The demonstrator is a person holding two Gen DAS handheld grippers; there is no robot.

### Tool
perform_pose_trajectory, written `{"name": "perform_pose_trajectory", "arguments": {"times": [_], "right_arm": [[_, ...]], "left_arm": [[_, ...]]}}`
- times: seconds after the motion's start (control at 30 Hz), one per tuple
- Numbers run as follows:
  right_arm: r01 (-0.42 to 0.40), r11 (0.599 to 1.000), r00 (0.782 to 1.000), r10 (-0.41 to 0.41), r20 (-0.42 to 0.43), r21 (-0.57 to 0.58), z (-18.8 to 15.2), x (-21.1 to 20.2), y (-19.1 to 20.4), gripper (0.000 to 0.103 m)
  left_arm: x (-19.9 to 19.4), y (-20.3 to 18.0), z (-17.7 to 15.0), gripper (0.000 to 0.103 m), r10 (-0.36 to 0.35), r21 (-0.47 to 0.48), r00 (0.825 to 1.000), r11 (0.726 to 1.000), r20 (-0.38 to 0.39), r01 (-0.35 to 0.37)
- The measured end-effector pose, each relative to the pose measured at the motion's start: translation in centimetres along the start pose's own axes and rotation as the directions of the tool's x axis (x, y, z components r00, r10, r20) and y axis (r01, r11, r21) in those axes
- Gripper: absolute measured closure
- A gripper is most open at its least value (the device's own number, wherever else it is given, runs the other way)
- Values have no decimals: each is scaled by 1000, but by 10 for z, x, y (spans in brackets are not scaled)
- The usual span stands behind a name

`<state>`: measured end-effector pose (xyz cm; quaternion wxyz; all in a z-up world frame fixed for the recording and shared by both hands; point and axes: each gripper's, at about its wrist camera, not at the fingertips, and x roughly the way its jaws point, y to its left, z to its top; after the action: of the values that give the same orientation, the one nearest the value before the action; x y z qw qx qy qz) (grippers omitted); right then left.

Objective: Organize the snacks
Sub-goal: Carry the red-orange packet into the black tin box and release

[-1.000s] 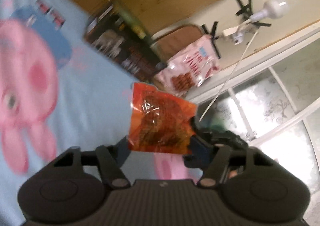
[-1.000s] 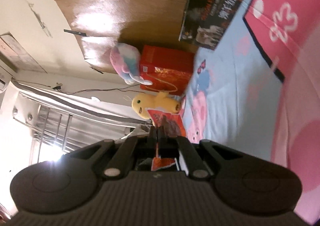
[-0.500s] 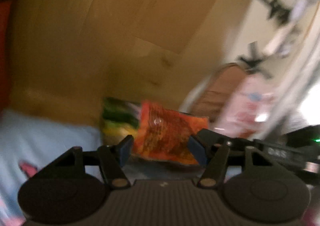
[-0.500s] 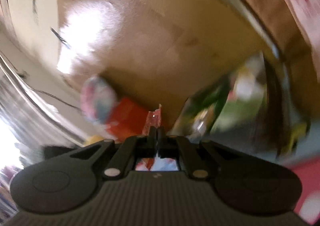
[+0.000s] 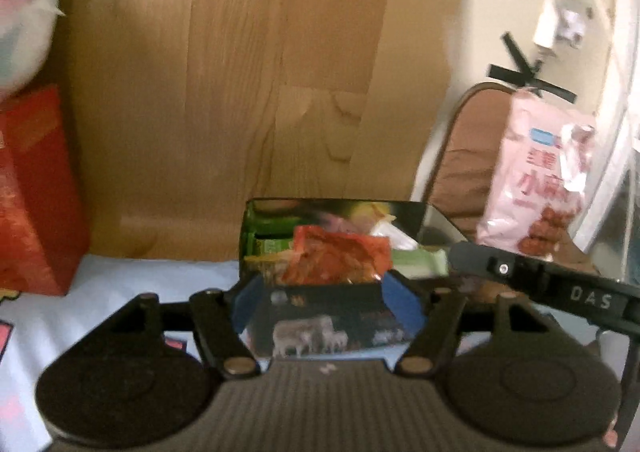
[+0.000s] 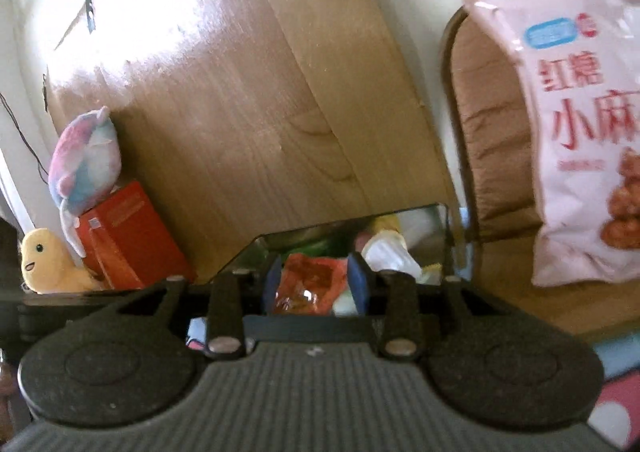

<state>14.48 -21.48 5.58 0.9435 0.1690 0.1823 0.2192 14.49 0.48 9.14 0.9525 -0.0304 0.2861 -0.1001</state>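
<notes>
- The orange snack packet [image 5: 336, 258] lies in the open dark box [image 5: 320, 316] among other wrappers.
- The left gripper [image 5: 326, 302] is spread wide and holds nothing.
- The right gripper [image 6: 318, 284] is parted around the packet; no squeeze shows.
- A pink snack bag [image 6: 576, 123] leans on the brown chair [image 6: 492, 139].

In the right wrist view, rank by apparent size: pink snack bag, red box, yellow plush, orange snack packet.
1. pink snack bag, partly cut off at the frame edge
2. red box
3. orange snack packet and yellow plush: look alike; packet is nearer and partly hidden, so unranked.
</notes>
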Motion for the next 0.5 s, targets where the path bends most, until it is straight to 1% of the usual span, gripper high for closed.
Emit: {"name": "perform_pose_trajectory", "arguments": {"times": [0.07,0.1,0.17,0.3,0.37,0.43,0.47,0.5], "right_arm": [[24,1000,1000,-24,7,9,-8,-13,4,61],[34,999,999,-34,6,15,-14,-19,5,59],[54,998,999,-54,-4,33,-28,-33,8,55],[85,995,996,-83,-45,57,-58,-57,14,53],[104,993,994,-101,-52,50,-70,-68,20,48],[129,991,991,-127,-43,37,-82,-81,27,36],[142,989,989,-141,-37,29,-88,-86,31,33],[154,988,988,-153,-31,20,-93,-91,33,27]], "left_arm": [[-17,-6,-12,26,12,11,1000,1000,2,-12],[-22,-10,-17,25,26,20,1000,999,-2,-26],[-33,-17,-32,24,65,39,998,997,-21,-64],[-50,-21,-59,23,95,40,993,995,-73,-93],[-57,-24,-73,21,116,48,989,993,-89,-112],[-64,-26,-86,14,123,48,987,992,-102,-118],[-67,-27,-91,8,125,44,986,992,-107,-120],[-70,-27,-96,6,126,41,986,992,-111,-123]]}}
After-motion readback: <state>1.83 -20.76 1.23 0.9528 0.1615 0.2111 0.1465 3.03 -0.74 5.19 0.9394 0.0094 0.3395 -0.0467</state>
